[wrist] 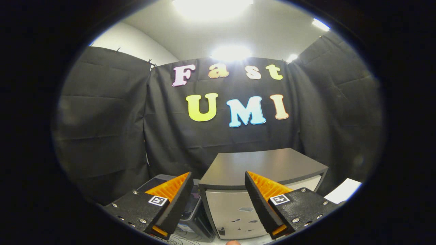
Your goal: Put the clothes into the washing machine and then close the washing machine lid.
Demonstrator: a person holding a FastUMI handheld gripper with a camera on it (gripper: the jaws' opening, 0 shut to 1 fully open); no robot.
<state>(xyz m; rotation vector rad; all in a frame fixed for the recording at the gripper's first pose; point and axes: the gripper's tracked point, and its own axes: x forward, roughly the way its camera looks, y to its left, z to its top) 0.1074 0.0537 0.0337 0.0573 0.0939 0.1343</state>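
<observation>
Facing a boxy washing machine, judging by the task, standing just ahead of the fingers and framed between them, pale at the front and wearing a dark flat lid lying level across the top. Holding the gripper spread wide, pinching nothing, hovering in front of the machine's upper edge without touching it. Hiding the drum under that lid, so not telling whether anything is lying inside. Risking trouble here, probably, in three ways: going for the lid with the fingers this far apart and skating off its smooth overhanging edge; lifting it from one corner and twisting it, or letting it drop back; and, later, leaving a sleeve or hem hanging over the rim and stopping the lid from seating flat. Also risking a bump from the left finger against the dark box crowding just beside the machine on its left, partly hidden behind that finger. Snagging in the loose cables trailing on the surface beneath the fingers, likewise, while moving in low. Lying well off to the right of the machine, a white sheet, holding nothing.
</observation>
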